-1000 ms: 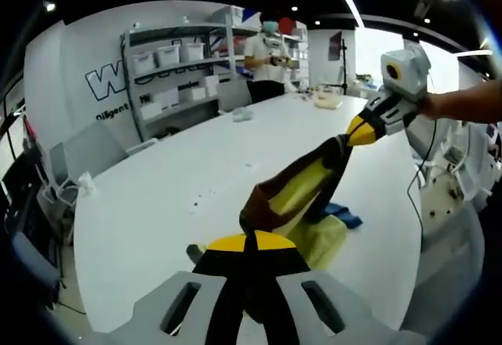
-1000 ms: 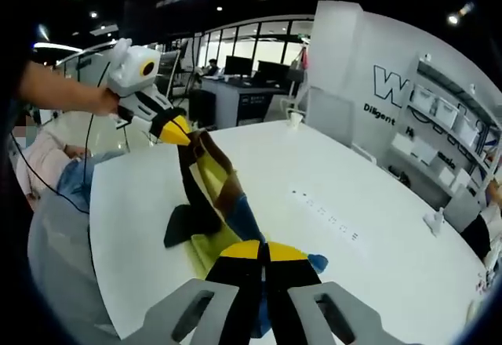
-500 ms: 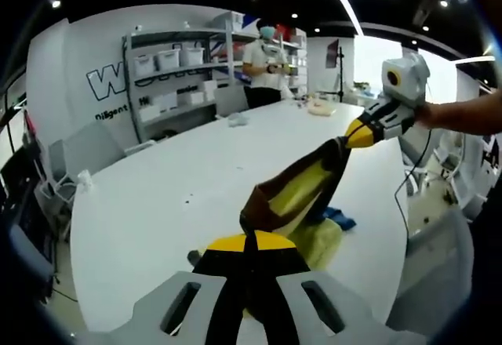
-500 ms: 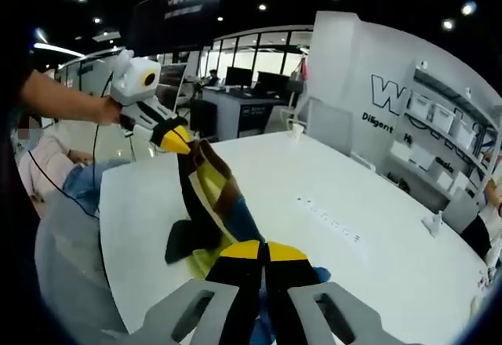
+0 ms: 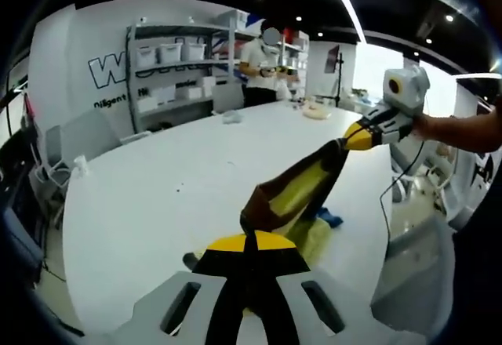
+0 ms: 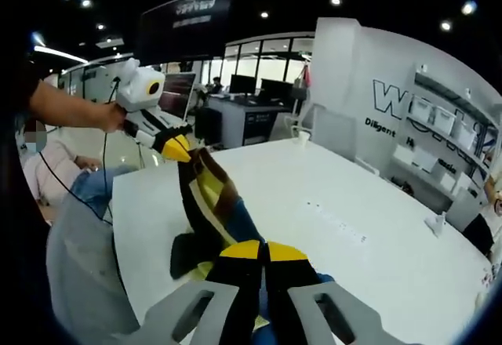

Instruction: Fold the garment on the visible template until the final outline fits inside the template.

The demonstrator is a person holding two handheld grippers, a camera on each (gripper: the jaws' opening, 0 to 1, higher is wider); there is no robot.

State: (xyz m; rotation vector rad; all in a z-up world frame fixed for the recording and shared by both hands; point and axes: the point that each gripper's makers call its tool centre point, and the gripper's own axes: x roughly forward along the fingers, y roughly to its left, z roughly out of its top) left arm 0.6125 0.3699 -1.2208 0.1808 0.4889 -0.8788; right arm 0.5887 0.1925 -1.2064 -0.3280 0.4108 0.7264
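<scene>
While the garment [image 5: 302,190] hangs stretched between both tools, left gripper view lists: left gripper [image 5: 249,245], jaws closed on a near cloth edge; right gripper [image 5: 362,135], far right, pinching the opposite end. Over the last second more cloth has come off the white counter [image 5: 157,196]; only the lower folds touch it.

Right gripper view: right gripper [image 6: 261,252], jaws clamped on fabric; left gripper [image 6: 176,149] likewise. Judged: lifted for re-laying, no fold begun, no template discernible.
</scene>
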